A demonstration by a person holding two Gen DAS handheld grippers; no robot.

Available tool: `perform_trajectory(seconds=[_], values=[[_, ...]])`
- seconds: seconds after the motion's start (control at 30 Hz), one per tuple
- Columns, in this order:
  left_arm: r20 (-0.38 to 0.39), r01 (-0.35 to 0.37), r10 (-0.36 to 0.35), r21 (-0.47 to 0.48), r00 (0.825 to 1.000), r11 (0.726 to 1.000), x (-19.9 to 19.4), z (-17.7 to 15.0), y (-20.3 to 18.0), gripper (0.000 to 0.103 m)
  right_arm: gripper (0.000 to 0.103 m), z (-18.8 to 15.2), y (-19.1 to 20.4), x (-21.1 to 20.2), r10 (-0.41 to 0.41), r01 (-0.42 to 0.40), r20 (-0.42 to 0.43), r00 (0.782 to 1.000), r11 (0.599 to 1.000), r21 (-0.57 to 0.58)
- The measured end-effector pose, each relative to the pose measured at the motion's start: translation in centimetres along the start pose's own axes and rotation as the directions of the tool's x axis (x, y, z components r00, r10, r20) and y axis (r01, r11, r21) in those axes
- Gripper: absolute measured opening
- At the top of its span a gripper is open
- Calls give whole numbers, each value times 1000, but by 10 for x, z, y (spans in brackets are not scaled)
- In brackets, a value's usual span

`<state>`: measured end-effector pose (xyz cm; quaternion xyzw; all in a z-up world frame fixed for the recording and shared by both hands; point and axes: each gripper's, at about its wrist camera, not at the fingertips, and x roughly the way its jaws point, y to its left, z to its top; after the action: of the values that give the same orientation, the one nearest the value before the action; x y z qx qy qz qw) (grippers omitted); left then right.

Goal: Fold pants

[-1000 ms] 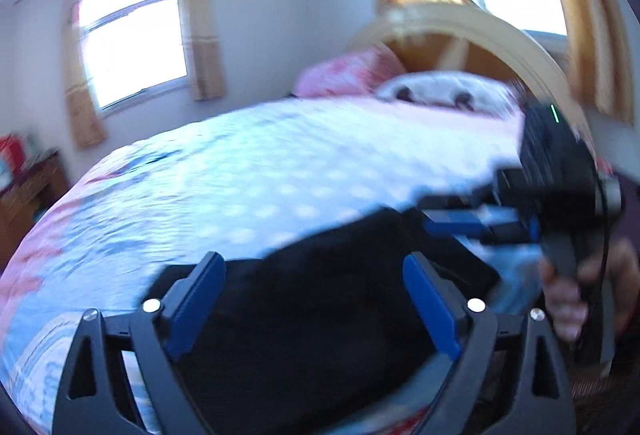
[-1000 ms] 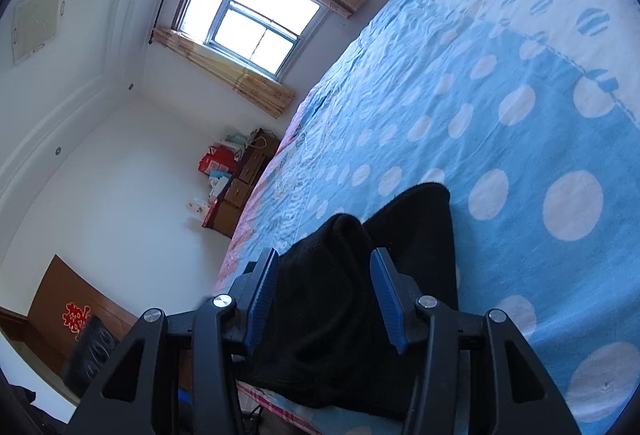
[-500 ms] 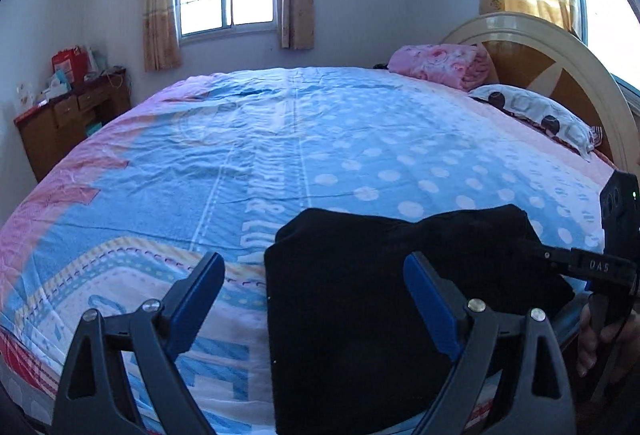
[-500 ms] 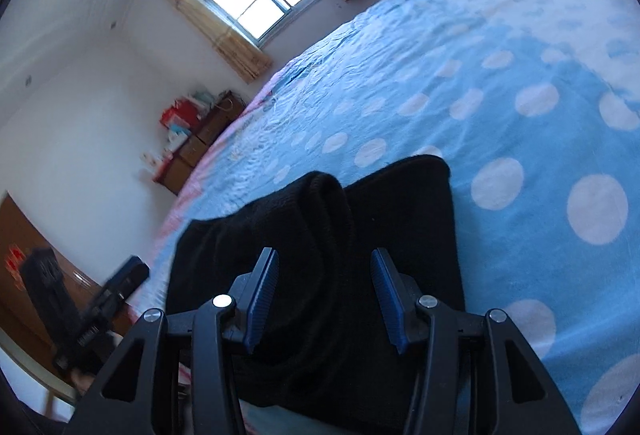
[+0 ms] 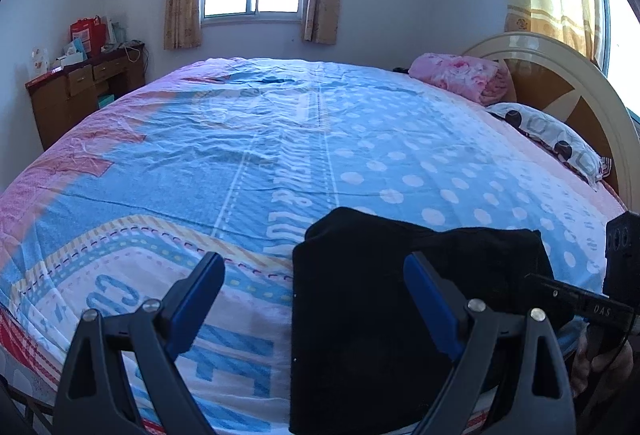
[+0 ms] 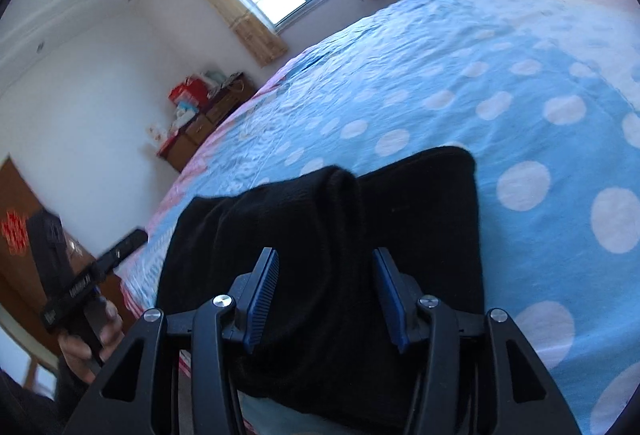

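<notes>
The black pants lie folded in a compact block at the near edge of the bed; they also show in the right wrist view, with a raised ridge down the middle. My left gripper is open and empty, above the pants' left edge. My right gripper is open and empty, just above the pants near the ridge. The right gripper's body shows at the right edge of the left wrist view, and the left gripper's body shows at the left of the right wrist view.
The bed has a blue and pink dotted cover. A pink folded blanket and a pillow lie by the headboard. A wooden desk with boxes stands at the left wall.
The left gripper has pulled back and swung left off the pants, and its view has steadied. The right gripper has drawn back a little and tilted, with its jaws still open.
</notes>
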<state>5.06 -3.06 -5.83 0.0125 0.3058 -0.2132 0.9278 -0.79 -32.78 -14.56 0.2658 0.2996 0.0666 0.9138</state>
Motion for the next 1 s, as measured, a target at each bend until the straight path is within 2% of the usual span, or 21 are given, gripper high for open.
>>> perform_trajectory(seconds=[0.1, 0.17, 0.2, 0.23, 0.3, 0.37, 0.5, 0.67, 0.83, 0.93, 1.0], values=[[4, -11, 11, -6, 1000, 1000, -2, 1, 4, 93, 50, -3, 15, 6, -11, 9, -35, 999, 996, -83], [11, -23, 23, -7, 1000, 1000, -3, 1, 8, 93, 39, -3, 17, 8, -11, 7, -45, 999, 995, -96], [12, -28, 29, -11, 1000, 1000, -3, 1, 10, 93, 28, -4, 15, 8, -6, 1, -52, 999, 996, -91], [11, -33, 33, -15, 999, 999, -3, 1, 12, 93, 23, -4, 14, 9, 0, -5, -54, 999, 996, -86], [10, -43, 43, -32, 999, 999, -3, 3, 17, 93, 21, -6, 18, 9, -8, 2, -51, 999, 995, -100], [9, -50, 51, -51, 999, 997, -3, 4, 23, 93, 20, -5, 31, 4, -27, 21, -36, 999, 988, -155], [8, -63, 64, -68, 998, 996, -4, 6, 29, 93, 19, 5, 47, -17, 5, 1, 29, 1000, 980, -201], [11, -79, 80, -66, 997, 995, -4, 8, 30, 93, 19, 16, 41, -50, -40, 61, 100, 994, 975, -213], [-10, -58, 58, -60, 998, 996, 3, 7, 20, 93, 19, -1, 9, -47, -120, 122, 20, 993, 982, -142], [-15, -55, 54, -24, 998, 998, 7, 4, 7, 93, 20, -6, 8, -34, -193, 188, -14, 981, 965, -184], [-30, -59, 58, -3, 998, 998, 12, 0, -1, 93, 21, -6, 9, -33, -207, 201, -11, 978, 960, -196]])
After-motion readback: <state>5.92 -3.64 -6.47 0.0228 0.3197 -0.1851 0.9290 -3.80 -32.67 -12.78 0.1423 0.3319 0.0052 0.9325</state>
